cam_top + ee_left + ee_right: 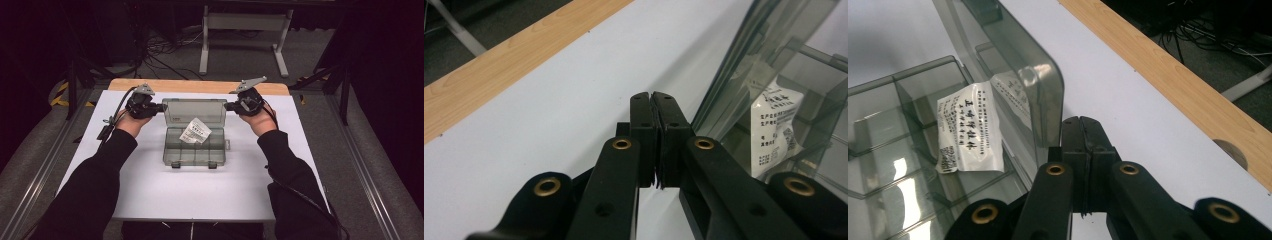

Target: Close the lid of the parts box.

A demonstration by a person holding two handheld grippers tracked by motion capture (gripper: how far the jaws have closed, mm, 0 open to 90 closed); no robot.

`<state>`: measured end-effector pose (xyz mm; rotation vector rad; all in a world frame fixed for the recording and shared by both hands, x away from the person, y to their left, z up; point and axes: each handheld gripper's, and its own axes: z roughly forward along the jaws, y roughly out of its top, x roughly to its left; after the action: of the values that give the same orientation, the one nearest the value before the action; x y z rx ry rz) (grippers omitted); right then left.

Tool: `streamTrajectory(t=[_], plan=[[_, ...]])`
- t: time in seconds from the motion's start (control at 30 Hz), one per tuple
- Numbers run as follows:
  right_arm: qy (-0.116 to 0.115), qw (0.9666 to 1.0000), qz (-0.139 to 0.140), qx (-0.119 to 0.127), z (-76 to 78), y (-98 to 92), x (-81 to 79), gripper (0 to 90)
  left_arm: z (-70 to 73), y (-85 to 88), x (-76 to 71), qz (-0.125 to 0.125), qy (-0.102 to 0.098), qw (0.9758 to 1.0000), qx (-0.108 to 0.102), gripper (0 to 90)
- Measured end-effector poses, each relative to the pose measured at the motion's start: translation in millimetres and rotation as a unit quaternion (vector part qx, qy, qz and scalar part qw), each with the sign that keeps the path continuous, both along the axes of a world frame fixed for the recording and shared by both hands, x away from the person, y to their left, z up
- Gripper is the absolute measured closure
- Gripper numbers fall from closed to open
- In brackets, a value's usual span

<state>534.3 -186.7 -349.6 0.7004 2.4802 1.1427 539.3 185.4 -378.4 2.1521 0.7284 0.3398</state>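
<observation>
Two grippers flank the open clear box [195, 135] in the high view, and the box sits at the middle of the white table [150, 195], nearer its far edge. Its lid [195, 111] stands up at the back, toward the wooden strip [200, 86] along that far edge. A white packet [195, 131] lies inside on the compartments. The left gripper [161, 107] is at the lid's left end, the right gripper [228, 106] at its right end; contact with the lid is not clear from here.

Over to the left gripper view: jaws pressed together, nothing between them, the tips [653, 100] just beside the lid's edge [744, 65].

Right gripper view now: jaws closed flat against each other, empty, the tips [1083, 125] just beside the lid's rounded corner [1043, 85], with the packet [970, 127] lying in the tray behind.
</observation>
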Motion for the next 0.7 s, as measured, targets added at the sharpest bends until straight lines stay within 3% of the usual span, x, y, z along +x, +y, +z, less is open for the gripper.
streamTrajectory(t=[0.7], plan=[[-0.017, 0.9991, 0.034, 0.017, 19.9, -3.7, -33.5, 89.8, 19.5, 9.6, -24.0, -0.031, -0.022, 0.9991, -0.018, 87.7]])
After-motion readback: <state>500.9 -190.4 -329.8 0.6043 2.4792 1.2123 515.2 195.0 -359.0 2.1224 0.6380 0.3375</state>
